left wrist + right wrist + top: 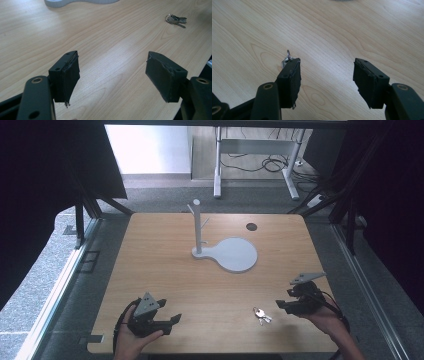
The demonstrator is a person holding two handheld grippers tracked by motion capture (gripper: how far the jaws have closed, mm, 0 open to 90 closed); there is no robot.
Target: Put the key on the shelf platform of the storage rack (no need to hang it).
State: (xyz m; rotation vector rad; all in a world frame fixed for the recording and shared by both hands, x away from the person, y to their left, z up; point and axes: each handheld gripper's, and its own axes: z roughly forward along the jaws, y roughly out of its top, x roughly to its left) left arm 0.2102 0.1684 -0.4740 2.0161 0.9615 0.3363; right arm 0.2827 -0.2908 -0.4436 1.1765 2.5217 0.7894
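Here we hold both grippers low over the pale wooden desk (165, 270), and the thing we seem to be after is the small bunch of silver metal keys on a ring (261, 315). It lies flat on the desk just to the left of the right gripper (281, 306), whose fingers (290, 80) stand spread wide with nothing between them; in the right gripper view the key ring peeps out from behind the left-hand finger, not in the gap. The left gripper (174, 322) is also spread and empty, its fingers (67, 75) pointing across bare wood, with the keys (175, 19) well ahead of them and off to the right.

Well beyond both pairs of fingers stands the white key stand (235, 254): an upright post with short pegs, set at the edge of its flat round base.

We judge the risks to lie in the pick-up. The keys are thin and lie flush on the wood, so fingers closing from above could slide over them or push them away. With the bunch sitting outside the right fingers' gap, closing now would catch nothing. A grip on one key alone could let the others swing, making the ring hard to thread onto a peg.
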